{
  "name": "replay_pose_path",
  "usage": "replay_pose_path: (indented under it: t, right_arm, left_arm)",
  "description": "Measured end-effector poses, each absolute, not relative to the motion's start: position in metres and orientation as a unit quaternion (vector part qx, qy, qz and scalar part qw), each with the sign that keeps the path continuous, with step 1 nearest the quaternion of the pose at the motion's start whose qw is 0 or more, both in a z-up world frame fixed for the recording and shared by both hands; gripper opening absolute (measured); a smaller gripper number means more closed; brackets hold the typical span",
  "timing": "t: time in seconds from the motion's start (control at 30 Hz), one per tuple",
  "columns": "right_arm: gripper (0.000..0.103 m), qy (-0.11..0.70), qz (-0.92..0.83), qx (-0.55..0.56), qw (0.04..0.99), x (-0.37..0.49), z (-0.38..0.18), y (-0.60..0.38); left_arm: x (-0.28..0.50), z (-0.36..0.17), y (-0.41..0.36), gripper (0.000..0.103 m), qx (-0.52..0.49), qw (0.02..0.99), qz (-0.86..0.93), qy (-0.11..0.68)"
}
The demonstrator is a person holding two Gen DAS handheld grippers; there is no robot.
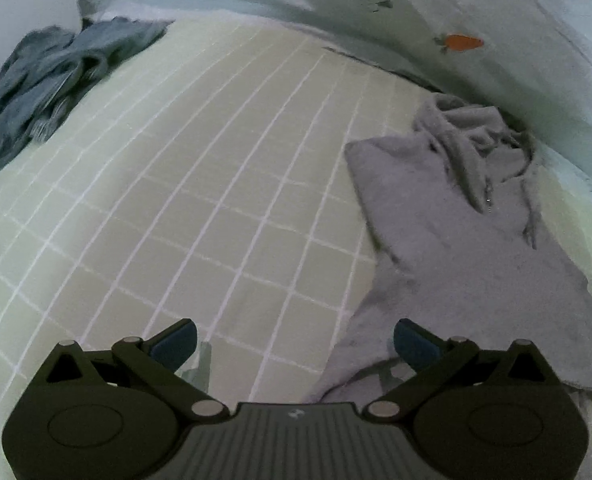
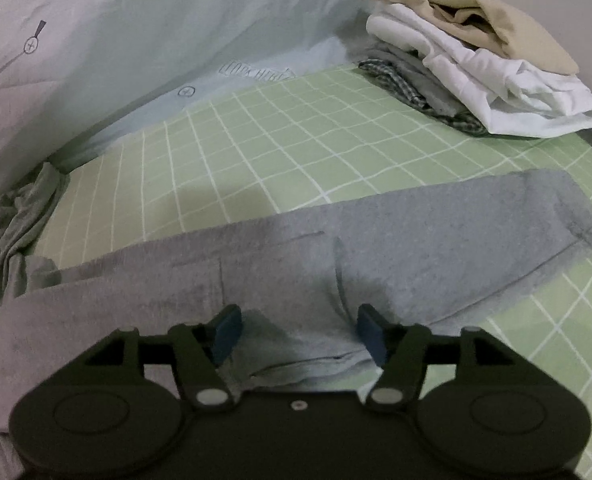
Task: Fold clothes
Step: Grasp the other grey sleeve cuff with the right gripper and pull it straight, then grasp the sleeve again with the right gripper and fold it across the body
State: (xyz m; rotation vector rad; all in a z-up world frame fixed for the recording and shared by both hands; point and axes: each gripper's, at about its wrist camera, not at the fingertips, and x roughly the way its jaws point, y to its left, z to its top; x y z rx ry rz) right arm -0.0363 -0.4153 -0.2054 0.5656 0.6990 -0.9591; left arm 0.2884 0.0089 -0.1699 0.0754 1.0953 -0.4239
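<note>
A grey hooded sweatshirt [image 1: 464, 248] lies spread on the green checked bed sheet [image 1: 215, 184], its hood bunched at the far end by the wall. My left gripper [image 1: 294, 344] is open and empty, above the sheet at the sweatshirt's near left edge. In the right wrist view the sweatshirt [image 2: 336, 248] stretches across the sheet [image 2: 279, 136] with one sleeve reaching right. My right gripper [image 2: 299, 334] is open and empty, just above the sweatshirt's near fold.
A crumpled dark blue-grey garment [image 1: 43, 84] lies at the far left of the bed. A stack of folded clothes [image 2: 472, 60], beige and white on top, sits at the far right corner. A pale quilt [image 2: 135, 40] lines the far side.
</note>
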Motion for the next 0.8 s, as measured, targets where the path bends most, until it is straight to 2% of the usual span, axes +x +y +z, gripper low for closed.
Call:
replay_pose_path:
  t: [0.27,0.37,0.6,0.8]
  right_arm:
    - [0.068,0.334,-0.449,0.258,0.788,-0.034,-0.205,-0.413]
    - [0.07,0.337,-0.452,0.258,0.785,-0.034,-0.206,-0.414]
    - [0.077,0.346,-0.452,0.255,0.781,-0.033,-0.204,-0.413]
    - [0.077,0.352,-0.439,0.256,0.786,-0.028,-0.203,-0.406]
  left_arm:
    - [0.275,-0.187,-0.033,0.103,0.14,0.8,-0.259,0.523]
    - [0.274,-0.198,-0.043,0.103,0.174,0.802,-0.23,0.524]
    - [0.301,-0.19,-0.014,0.103,0.062,0.838,-0.163,0.518]
    - [0.307,-0.189,0.007,0.103,0.041,0.842,-0.123,0.524]
